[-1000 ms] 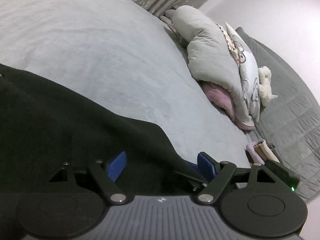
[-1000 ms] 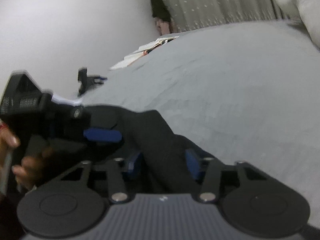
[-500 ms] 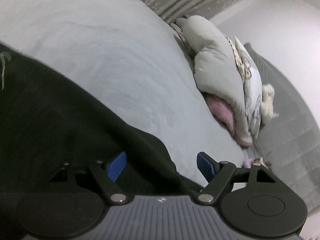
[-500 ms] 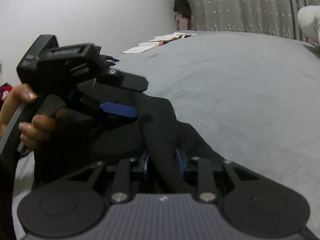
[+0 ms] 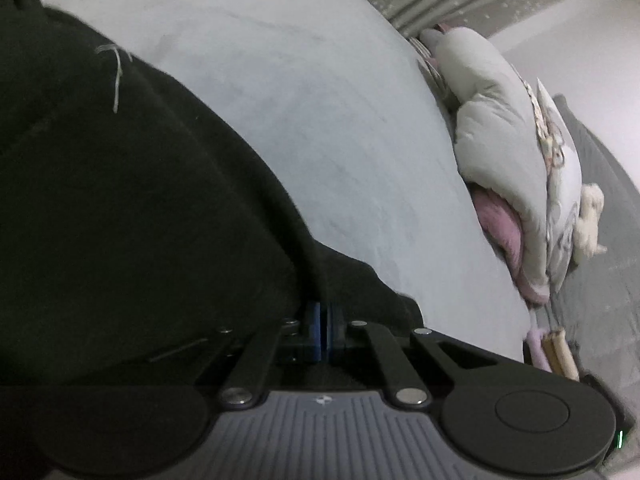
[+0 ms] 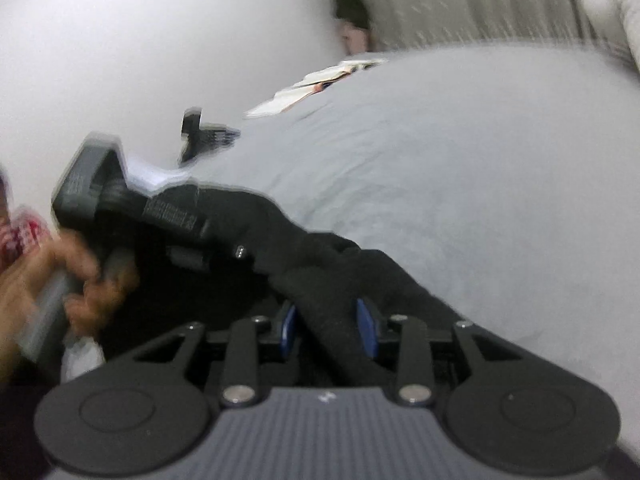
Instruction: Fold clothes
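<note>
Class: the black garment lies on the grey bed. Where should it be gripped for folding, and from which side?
Grip the black garment along its thick hemmed edge, coming in low over the bed from the near side. That edge is a raised ridge the fingers can straddle; the left gripper and right gripper already pinch it there.

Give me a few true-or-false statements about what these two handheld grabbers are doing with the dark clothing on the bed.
1. The left gripper is shut on the black garment. True.
2. The right gripper holds nothing. False: a fold of the garment sits between its jaws.
3. The garment lies on a grey bed. True.
4. The bedding pile is folded flat. False: it is heaped in a rumpled mound.
</note>
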`<state>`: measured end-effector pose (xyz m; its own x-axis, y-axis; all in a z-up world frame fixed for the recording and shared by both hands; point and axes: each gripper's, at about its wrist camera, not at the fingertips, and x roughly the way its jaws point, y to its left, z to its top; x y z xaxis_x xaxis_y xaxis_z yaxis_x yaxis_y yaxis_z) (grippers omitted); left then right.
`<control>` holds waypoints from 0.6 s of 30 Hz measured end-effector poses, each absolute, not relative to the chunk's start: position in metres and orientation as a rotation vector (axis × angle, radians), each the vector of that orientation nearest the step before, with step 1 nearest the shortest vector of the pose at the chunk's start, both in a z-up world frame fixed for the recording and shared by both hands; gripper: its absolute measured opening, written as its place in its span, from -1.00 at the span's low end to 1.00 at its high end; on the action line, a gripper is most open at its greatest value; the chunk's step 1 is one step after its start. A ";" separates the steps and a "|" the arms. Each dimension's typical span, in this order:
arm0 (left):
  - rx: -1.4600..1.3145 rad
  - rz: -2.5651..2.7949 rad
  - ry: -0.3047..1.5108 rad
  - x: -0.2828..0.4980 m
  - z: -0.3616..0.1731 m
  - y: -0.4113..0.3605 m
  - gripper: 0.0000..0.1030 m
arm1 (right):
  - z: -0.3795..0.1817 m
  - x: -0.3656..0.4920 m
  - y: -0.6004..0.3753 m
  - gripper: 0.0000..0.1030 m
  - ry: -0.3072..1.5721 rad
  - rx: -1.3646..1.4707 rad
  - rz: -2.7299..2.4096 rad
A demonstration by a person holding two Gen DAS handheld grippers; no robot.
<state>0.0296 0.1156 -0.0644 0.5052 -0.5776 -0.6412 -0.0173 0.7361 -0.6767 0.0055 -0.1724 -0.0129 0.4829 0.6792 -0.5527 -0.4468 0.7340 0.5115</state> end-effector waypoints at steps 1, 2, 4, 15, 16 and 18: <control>-0.656 -0.365 1.005 0.025 -0.064 0.117 -0.98 | -0.015 0.010 -0.180 -0.29 0.844 0.411 0.710; -0.647 -0.361 1.011 0.023 -0.064 0.117 -0.98 | -0.017 0.014 -0.183 -0.26 0.864 0.469 0.715; -0.625 -0.356 1.019 0.020 -0.066 0.116 -0.98 | -0.020 0.023 -0.189 -0.22 0.897 0.572 0.721; -0.477 -0.381 0.965 0.014 -0.049 0.103 -0.78 | -0.043 0.086 -0.161 0.07 1.029 0.769 0.774; -0.449 -0.395 0.960 0.012 -0.047 0.101 -0.58 | -0.046 0.091 -0.155 0.07 1.030 0.779 0.780; -0.408 -0.447 0.976 0.009 -0.046 0.097 -0.35 | -0.049 0.103 -0.144 -0.30 1.019 0.795 0.753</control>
